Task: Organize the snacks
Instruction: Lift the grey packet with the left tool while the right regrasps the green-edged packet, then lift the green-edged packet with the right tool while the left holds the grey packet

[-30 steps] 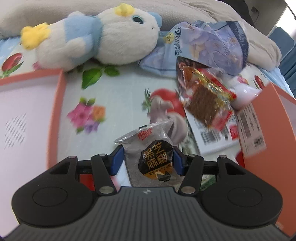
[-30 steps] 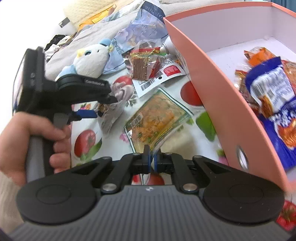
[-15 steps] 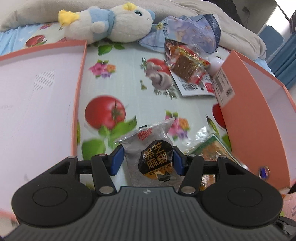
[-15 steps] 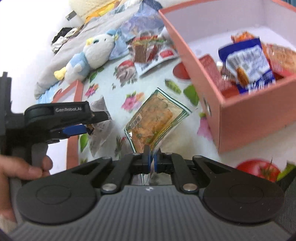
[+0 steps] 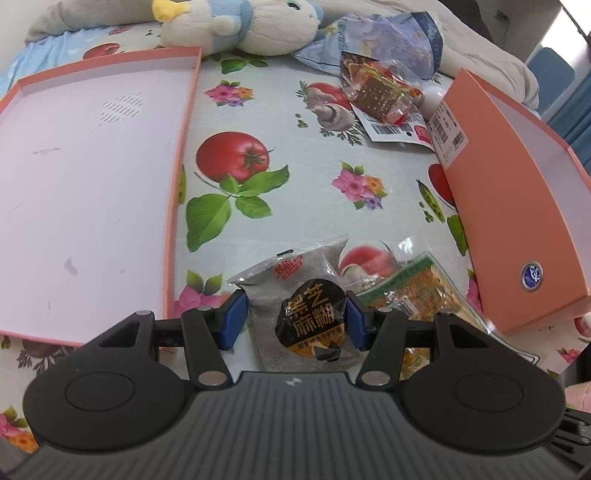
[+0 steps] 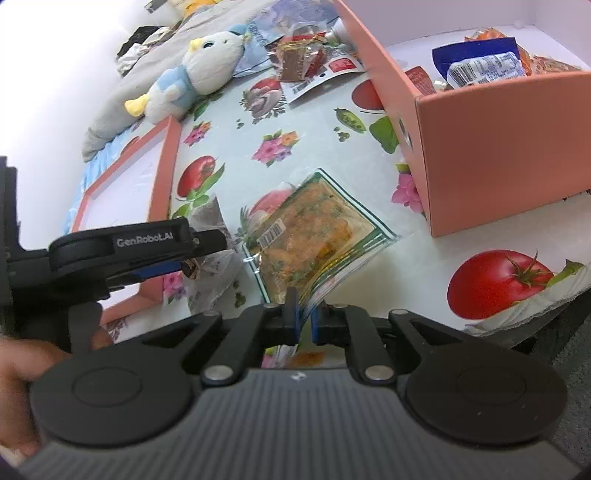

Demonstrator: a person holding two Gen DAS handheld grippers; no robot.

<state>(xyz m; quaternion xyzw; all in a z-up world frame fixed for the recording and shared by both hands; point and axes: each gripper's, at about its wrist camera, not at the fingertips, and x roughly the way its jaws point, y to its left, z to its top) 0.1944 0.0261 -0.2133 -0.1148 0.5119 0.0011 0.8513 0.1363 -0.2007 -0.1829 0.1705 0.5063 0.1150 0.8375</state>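
Observation:
My left gripper (image 5: 295, 317) is shut on a grey sesame-paste packet (image 5: 299, 306) with a black and gold label, held above the fruit-print cloth. My right gripper (image 6: 303, 319) is shut on the corner of a clear green-edged packet of orange snack (image 6: 314, 236), which also shows in the left wrist view (image 5: 417, 291). The left gripper and its packet (image 6: 210, 258) show at the left of the right wrist view. An orange box (image 6: 491, 147) at the right holds several snack packets (image 6: 480, 66).
The orange box lid (image 5: 85, 177) lies open side up at the left. A plush toy (image 5: 243, 26), a blue-purple bag (image 5: 391, 37) and a red-brown snack packet (image 5: 380, 92) lie at the back. The table's front edge (image 6: 517, 306) is at the right.
Both grippers have pulled back toward the table's front with their packets still held. More of the lid and the box's outer wall has come into view.

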